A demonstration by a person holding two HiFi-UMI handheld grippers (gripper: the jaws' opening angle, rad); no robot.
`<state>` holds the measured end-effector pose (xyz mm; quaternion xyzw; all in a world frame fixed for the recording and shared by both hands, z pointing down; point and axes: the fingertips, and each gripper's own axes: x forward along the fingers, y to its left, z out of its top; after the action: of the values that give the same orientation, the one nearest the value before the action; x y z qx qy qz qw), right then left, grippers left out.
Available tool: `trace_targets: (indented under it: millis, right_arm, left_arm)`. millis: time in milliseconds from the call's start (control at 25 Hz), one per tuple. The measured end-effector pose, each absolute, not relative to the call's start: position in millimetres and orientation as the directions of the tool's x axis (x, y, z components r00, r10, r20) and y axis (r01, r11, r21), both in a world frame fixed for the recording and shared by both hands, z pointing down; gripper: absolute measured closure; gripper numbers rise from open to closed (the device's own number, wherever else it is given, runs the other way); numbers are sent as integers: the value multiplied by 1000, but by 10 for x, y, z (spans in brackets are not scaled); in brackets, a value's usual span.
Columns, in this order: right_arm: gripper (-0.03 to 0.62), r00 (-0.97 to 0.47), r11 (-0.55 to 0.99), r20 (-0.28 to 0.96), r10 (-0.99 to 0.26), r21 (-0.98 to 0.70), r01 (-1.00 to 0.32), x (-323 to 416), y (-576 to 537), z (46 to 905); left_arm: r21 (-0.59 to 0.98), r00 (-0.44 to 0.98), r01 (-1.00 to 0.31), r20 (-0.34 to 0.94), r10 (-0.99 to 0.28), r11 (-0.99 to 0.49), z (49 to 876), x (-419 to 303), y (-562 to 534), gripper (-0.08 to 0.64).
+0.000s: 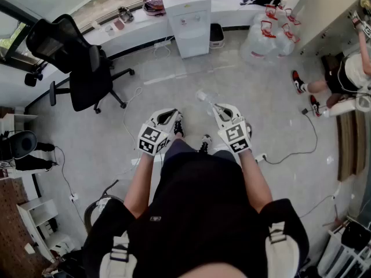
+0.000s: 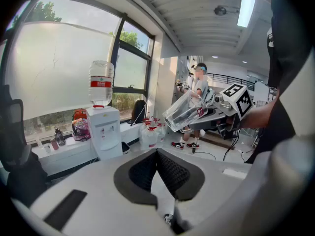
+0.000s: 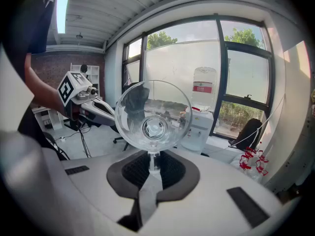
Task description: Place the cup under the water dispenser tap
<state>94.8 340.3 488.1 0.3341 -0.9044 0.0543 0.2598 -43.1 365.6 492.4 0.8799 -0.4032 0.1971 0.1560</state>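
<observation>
While the water dispenser (image 1: 190, 22) stands well across the floor, the right gripper (image 3: 153, 162) clamps the clear cup (image 3: 153, 114) by its wall, held out front for the carry; the left gripper (image 2: 157, 155) rides alongside, jaws together, empty

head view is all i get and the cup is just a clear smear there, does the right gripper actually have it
Observer: Yes. The right gripper view shows the right gripper shut on the clear cup, its jaws pinching the lower part of the cup's wall.
Operator: ok and the other one, anything in it
Observer: No. The left gripper view shows the left gripper with its jaws meeting at the tips and nothing between them.
</observation>
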Motion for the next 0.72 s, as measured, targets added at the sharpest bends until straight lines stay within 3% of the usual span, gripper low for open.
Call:
trace_targets:
  millis: [720]
  right_arm:
    - [578,-621,757,522,-585,76,-649,1109,3220,4980]
  left_arm:
    - [120,608,-760,478,-634,-639,4968,-288,3457,561]
